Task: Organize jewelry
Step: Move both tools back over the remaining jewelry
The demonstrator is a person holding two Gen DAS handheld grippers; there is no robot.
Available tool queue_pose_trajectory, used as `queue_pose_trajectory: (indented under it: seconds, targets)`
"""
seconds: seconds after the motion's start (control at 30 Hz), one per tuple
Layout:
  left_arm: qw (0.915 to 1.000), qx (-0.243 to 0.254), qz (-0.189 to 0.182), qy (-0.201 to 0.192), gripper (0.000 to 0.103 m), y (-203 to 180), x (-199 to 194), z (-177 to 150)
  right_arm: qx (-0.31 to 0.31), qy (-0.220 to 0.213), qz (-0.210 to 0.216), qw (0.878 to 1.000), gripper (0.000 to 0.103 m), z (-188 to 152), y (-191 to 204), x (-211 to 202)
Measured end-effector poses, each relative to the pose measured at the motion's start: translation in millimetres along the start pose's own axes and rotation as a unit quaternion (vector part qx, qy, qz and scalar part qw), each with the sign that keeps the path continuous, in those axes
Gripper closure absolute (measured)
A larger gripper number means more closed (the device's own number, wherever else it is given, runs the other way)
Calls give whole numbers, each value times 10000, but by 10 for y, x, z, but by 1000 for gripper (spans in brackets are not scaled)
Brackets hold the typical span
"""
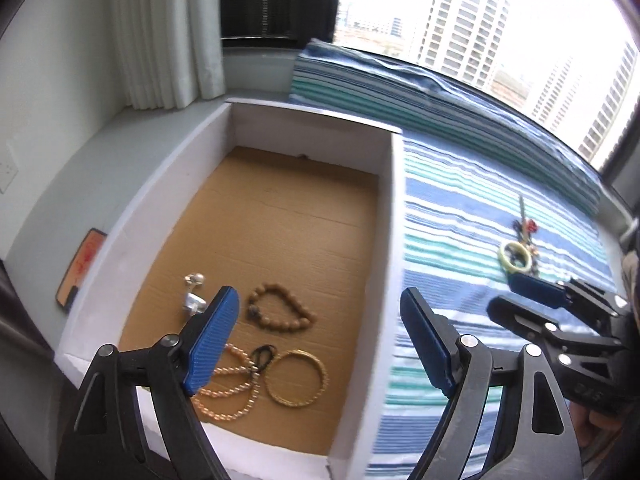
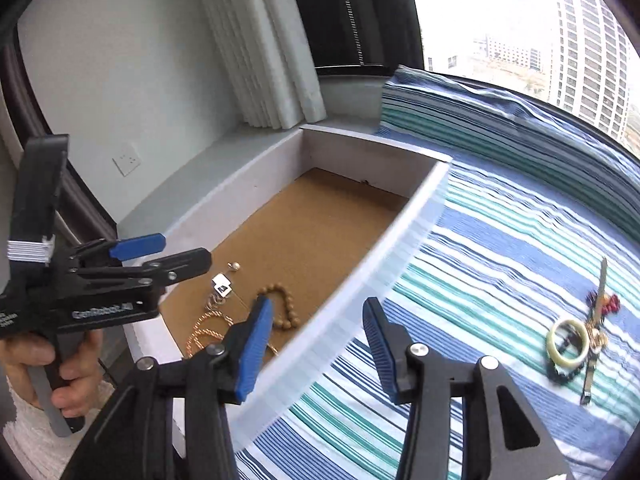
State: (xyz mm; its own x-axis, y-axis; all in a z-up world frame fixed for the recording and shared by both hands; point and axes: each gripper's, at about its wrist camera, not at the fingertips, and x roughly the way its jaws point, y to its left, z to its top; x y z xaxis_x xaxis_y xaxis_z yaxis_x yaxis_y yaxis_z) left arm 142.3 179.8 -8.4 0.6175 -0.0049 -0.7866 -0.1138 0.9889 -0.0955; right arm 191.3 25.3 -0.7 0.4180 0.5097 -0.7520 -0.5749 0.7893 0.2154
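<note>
Blue-padded and empty, my left gripper (image 1: 320,344) gapes over the box (image 1: 394,216) where sorted bracelets (image 1: 297,378) lie, while my right gripper (image 2: 316,356), also open, faces the striped bedspread (image 2: 500,248) and the remaining jewelry (image 2: 576,340).

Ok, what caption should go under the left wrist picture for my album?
Open left tool above a white box holding a gold bangle, wooden bead bracelet and pearl strand.

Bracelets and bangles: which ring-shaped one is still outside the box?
The pale green bangle, lying on the striped cloth; the gold bangle and beaded bracelet are inside.
</note>
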Motion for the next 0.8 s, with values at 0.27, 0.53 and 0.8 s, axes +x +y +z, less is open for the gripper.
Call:
queue_pose_trajectory:
  seconds: [0.27, 0.53, 0.8]
  targets:
    - [9873, 1094, -976, 614, 17, -1323, 369, -653, 944, 528, -1136, 9876, 55, -1235, -1222, -235]
    - [9761, 1564, -1120, 1009, 17, -2029, 981, -1080, 1619, 626, -2089, 9624, 55, -2108, -1896, -555]
    - [9701, 1820, -958, 1292, 17, -2254, 1361, -1201, 1856, 691, -2129, 9568, 55, -2360, -2035, -531]
